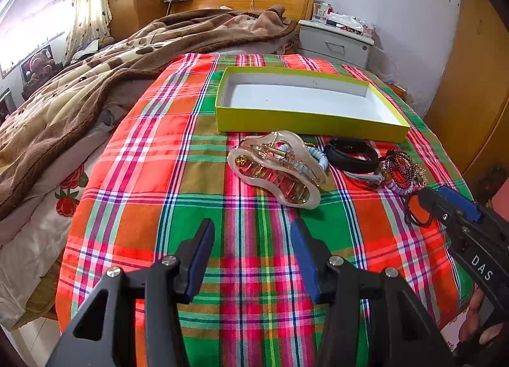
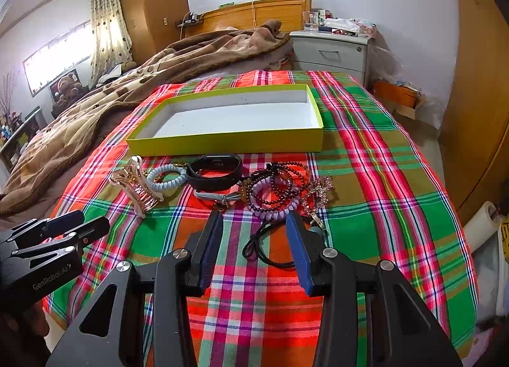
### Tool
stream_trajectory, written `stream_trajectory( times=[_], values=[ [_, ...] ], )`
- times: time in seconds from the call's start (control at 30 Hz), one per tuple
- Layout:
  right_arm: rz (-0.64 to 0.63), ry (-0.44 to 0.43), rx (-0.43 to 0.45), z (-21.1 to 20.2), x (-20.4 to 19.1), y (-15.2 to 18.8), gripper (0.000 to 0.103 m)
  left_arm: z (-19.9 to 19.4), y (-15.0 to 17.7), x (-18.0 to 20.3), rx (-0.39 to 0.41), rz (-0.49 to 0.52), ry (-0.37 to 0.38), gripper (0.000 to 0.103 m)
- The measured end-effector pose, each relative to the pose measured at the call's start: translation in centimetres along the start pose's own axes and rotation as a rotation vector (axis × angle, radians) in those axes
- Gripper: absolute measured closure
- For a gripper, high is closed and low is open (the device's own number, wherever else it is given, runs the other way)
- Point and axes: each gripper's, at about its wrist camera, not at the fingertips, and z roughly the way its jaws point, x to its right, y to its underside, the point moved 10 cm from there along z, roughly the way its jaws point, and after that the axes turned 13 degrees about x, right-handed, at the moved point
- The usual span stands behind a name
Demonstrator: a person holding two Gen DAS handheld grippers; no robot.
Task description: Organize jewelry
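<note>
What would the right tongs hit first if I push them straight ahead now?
Likely the black cord loop lying between the open right tongs, then the pile of beaded bracelets just beyond; the depth is uncertain.

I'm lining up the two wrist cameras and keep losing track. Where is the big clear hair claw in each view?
Left wrist: hair claw sits centre, just ahead of the open left gripper.
Right wrist: hair claw lies at left, leftmost in the jewelry row.
Shared landmark: the yellow-green box, directly behind the claw in both.
</note>
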Motion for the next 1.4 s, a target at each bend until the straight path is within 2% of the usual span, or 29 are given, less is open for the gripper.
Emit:
stream_trajectory(
  times=[1.4],
  values=[
    [-0.002, 0.002, -0.003, -0.22, -0.1, -0.18, 0.061, 0.04, -0.04, -0.14, -0.01, -0.004, -0.007, 0.051]
  ],
)
